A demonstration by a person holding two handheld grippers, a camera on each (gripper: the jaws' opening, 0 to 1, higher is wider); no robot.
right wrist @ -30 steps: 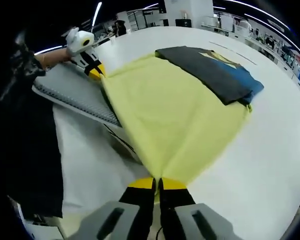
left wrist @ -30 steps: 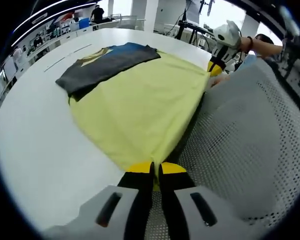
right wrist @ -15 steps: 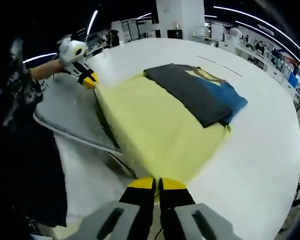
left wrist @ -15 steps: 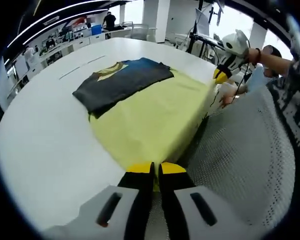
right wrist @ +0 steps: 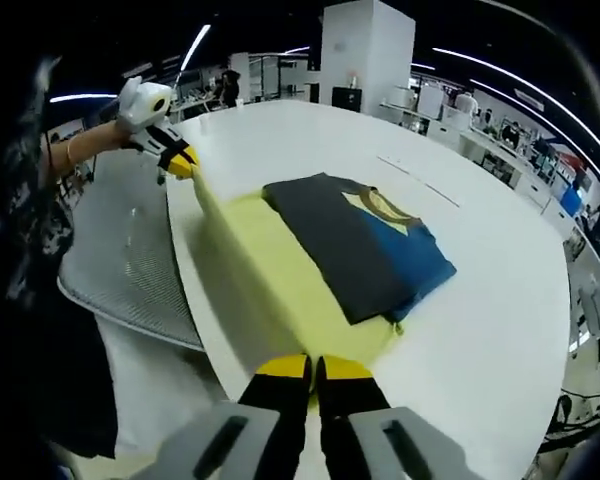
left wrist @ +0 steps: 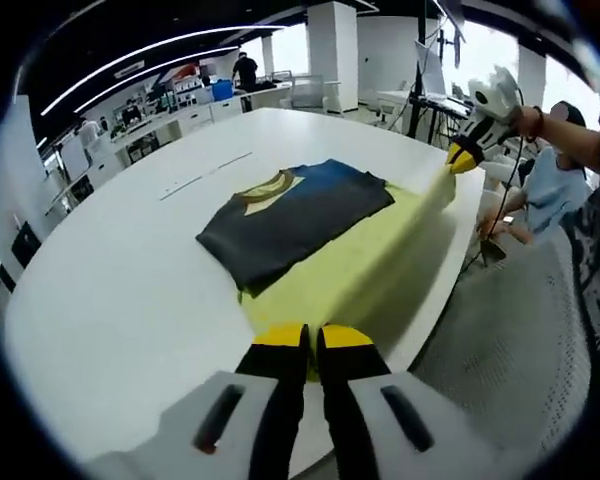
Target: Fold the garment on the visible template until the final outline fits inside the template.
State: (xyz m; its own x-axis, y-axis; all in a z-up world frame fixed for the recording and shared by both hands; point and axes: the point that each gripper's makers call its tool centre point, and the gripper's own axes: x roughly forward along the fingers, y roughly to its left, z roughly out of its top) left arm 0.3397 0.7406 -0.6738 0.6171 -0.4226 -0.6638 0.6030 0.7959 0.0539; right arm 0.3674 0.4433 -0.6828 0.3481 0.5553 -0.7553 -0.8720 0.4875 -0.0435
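Jaws of the left gripper (left wrist: 311,345) and right gripper (right wrist: 313,372), clamped on the yellow garment's (left wrist: 365,275) hem, have lifted it off the white table (left wrist: 110,270), starting a fold toward the folded dark shirt (left wrist: 295,208).

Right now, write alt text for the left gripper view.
The left gripper, jaws shut on a corner of a yellow garment, holds it taut over a white table toward the right gripper, which grips the far corner. A folded dark grey and blue shirt lies on the yellow cloth.
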